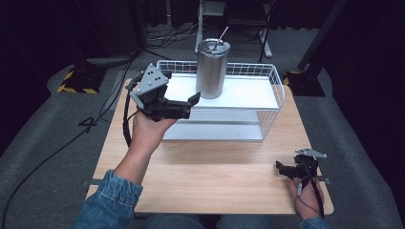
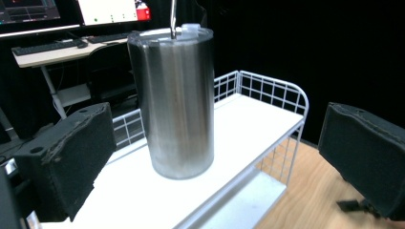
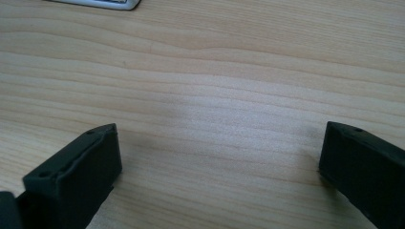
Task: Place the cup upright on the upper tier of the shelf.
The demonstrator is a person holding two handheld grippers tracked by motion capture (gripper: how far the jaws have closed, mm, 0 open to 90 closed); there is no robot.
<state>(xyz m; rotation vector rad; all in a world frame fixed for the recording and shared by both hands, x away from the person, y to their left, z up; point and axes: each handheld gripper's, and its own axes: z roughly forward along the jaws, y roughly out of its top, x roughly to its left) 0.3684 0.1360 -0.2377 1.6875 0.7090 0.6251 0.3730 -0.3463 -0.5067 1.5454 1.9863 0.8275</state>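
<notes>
Steel tumbler [image 1: 212, 69] is standing upright on the top shelf of a white wire rack [image 1: 277, 81], just ahead of the left tongs [image 1: 188, 102], with a straw [image 1: 222, 36] rising from its lid. In the left gripper view the tumbler [image 2: 176, 102] is sitting between the two spread black jaws but farther out than their tips, untouched by either one. The left tongs are being held wide open with nothing in them, raised above the bench [image 1: 215, 181] at the rack's near left corner, the grey three-cornered plate [image 1: 152, 80] riding on top and a black cable [image 1: 125, 119] hanging down beside the hand [image 1: 148, 131]. A denim sleeve [image 1: 107, 202] is covering that forearm.

Well apart from the tumbler, near the bench's right front corner, the right tongs [image 1: 282, 167] are lying low over the wood, pointing toward the left side of the bench. In the right gripper view its jaws are gaping wide, empty, their tips resting on or just above the bare wood grain [image 3: 215, 109]; which, I cannot tell. A corner of the rack's white base [image 3: 107, 4] is showing far ahead of those jaws.

Behind the rack in the left gripper view, a desk with a keyboard [image 2: 47, 46] and lit monitors [image 2: 110, 10] is showing.
</notes>
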